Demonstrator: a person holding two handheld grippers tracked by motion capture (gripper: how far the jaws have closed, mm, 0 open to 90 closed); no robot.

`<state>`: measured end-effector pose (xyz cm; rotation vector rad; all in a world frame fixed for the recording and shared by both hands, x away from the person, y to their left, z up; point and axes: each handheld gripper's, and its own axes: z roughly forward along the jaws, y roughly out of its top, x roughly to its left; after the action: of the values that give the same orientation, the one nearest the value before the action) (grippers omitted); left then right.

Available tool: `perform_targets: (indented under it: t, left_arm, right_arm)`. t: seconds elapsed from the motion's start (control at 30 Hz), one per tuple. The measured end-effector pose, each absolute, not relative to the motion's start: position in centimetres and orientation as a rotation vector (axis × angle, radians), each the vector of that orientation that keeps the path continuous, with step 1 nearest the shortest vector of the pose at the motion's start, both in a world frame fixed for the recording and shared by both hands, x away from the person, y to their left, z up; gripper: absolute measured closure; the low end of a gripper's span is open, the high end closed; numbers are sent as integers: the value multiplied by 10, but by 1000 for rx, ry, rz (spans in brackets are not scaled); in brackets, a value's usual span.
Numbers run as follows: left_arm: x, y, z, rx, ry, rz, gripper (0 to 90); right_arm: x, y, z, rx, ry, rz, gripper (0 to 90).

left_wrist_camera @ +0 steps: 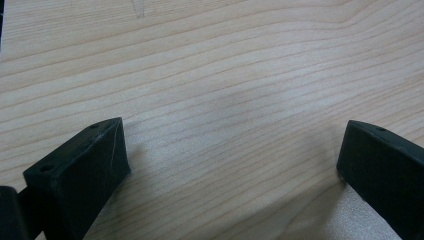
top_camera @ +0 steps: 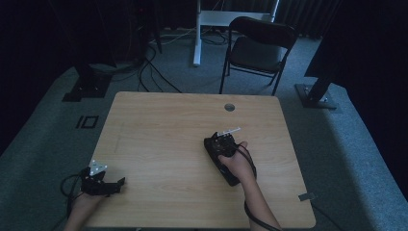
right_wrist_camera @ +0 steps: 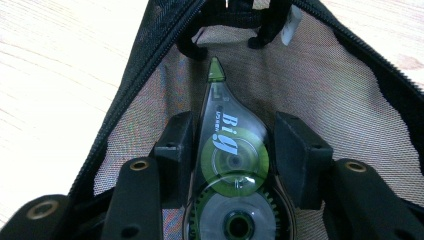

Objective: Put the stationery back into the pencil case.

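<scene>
A clear correction-tape dispenser (right_wrist_camera: 232, 150) with green reels lies inside an unzipped black mesh pouch (right_wrist_camera: 325, 85) on the wooden table (top_camera: 159, 130). My right gripper (right_wrist_camera: 232, 125) reaches into the pouch, and its two pads press on the dispenser's sides. In the high view the right gripper (top_camera: 222, 144) sits right of the table's middle, with a hand behind it. My left gripper (top_camera: 115, 185) rests at the near left corner. Its jaws stand wide apart over bare wood, so the left gripper (left_wrist_camera: 232, 150) is open with nothing in it.
A round cable hole (top_camera: 229, 107) sits near the table's far edge. A small grey tag (top_camera: 307, 196) lies at the near right corner. Beyond the table stand a black folding chair (top_camera: 260, 48) and stand bases on the carpet.
</scene>
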<state>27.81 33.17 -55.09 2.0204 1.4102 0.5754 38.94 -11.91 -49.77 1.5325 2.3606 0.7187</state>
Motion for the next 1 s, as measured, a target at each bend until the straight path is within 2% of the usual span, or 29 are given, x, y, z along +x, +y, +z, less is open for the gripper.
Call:
perform_targets:
  t: [0.4, 0.63, 1.0]
  left_arm:
    - [278, 332, -551, 2020, 1410, 576, 0]
    - [278, 332, -551, 2021, 1409, 575, 0]
    - [278, 332, -551, 2022, 1409, 575, 0]
  right_arm:
    - [390, -119, -499, 1541, 2378, 709, 511]
    - [390, -119, -501, 1562, 2379, 715, 476]
    - [386, -124, -490, 1570, 2358, 783, 469]
